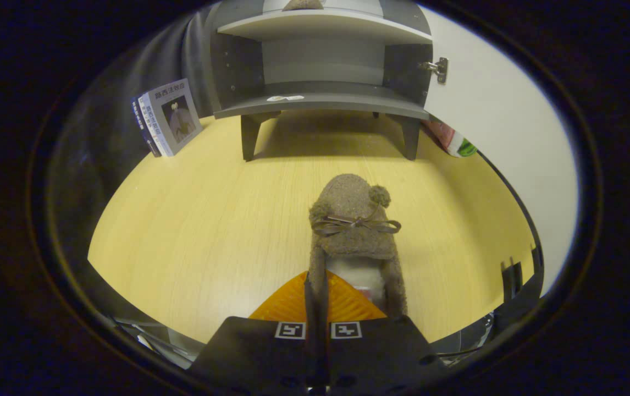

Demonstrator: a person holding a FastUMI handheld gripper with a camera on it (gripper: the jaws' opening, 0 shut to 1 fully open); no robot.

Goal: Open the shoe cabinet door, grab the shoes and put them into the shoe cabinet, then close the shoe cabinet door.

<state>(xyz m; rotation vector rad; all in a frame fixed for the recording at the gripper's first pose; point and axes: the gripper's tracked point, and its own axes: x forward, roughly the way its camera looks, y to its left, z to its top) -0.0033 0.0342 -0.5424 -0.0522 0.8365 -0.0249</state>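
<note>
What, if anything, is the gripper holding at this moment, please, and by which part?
The gripper is shut on the brown fuzzy slipper, its fingers pinching the left side wall of the slipper's heel opening.

**One fisheye camera riding on the gripper, looking forward along its fingers**

The single camera is sitting on the gripper (318, 308) and facing forward along its two fingers, which are showing close together at the near end of the view, pinching the side wall of the slipper (354, 236); it is hanging low over the wooden floor (194, 231) and tilting slightly downward; the slipper is lying very near the lens, just ahead of the fingers; the open shoe cabinet (323, 66) is standing well beyond, straight ahead and facing the camera; its door (491, 110) is swinging out on one side, the books (167, 116) leaning at the other; the wide lens is bending the floor and the shelves into curves.
</note>
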